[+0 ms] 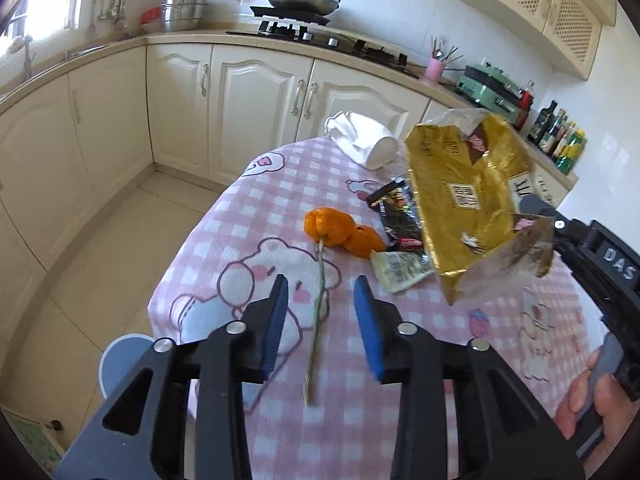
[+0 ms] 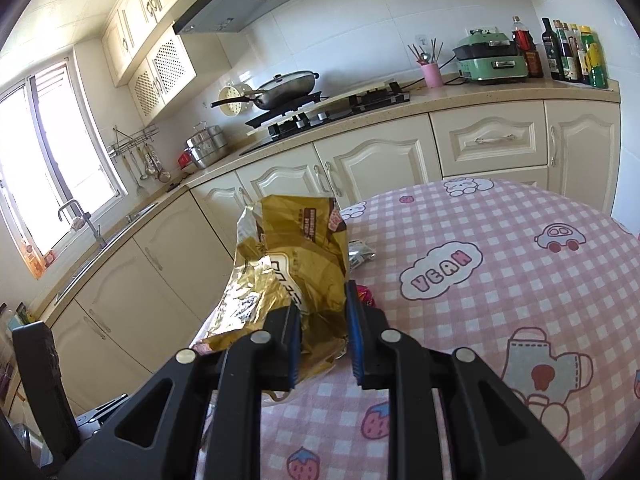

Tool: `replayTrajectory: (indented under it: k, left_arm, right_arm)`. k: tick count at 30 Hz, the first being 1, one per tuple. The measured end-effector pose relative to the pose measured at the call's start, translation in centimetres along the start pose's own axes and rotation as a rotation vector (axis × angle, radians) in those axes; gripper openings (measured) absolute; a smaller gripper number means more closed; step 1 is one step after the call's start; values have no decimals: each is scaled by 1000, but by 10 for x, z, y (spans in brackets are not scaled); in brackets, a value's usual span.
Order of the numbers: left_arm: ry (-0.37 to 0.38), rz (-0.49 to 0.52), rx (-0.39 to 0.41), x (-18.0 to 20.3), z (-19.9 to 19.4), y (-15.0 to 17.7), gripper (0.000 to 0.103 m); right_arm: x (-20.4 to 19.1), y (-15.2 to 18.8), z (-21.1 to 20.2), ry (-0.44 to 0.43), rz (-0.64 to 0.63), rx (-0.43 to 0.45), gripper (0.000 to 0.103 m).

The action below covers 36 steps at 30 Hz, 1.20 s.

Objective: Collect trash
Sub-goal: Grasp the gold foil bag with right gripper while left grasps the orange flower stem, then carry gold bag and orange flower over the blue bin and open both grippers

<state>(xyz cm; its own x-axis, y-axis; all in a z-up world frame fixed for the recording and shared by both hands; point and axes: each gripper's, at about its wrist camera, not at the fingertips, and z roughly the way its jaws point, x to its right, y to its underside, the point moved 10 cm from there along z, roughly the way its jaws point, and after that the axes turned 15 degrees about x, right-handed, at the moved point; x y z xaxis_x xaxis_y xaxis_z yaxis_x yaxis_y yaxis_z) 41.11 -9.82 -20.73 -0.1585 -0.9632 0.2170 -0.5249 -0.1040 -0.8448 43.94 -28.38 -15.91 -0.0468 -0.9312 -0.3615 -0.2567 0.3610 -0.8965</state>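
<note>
While the right tongs (image 2: 322,332) are pinching the light, crinkly gold bag (image 1: 460,200) by its edge above the worktop (image 1: 248,208), the left tongs (image 1: 321,320) are hanging spread over a thin stalk (image 1: 318,320).

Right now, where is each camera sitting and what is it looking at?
Left wrist: rides the left gripper, looking down at the table, orange peel, a stalk and wrappers; its open blue fingers and a hand show.
Right wrist: rides the right gripper, facing the stove; its fingers pinch the gold bag.
Shared: gold bag, checked table, the stove counter.
</note>
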Motion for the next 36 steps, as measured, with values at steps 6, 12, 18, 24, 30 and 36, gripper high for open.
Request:
replayTrajectory:
  k: [6,12,18,24,30,36]
  left_arm:
    - [-20,30,-62,4,33,9,33]
    - [-41,59,-84,4,43,12,3]
    - [-7,28,-27,1,29,3,2]
    - [-2,-13,33,-16,-6,-9,2]
    - [-46,-57,82,-55,-48,-15,2]
    - [-136,-108,125,-118,-91,-16,2]
  right_arm:
    - [11,6,20,9,11,-19,20]
    - [10,11,28,4,6,-26,20]
    - [3,6,21,5,-11,-4,20]
    - [-23,0,8,-25,-34,13,20]
    - [-78,12,-2,-96,-84,-3,20]
    - [-157,53,-1,-198,-154,-72,20]
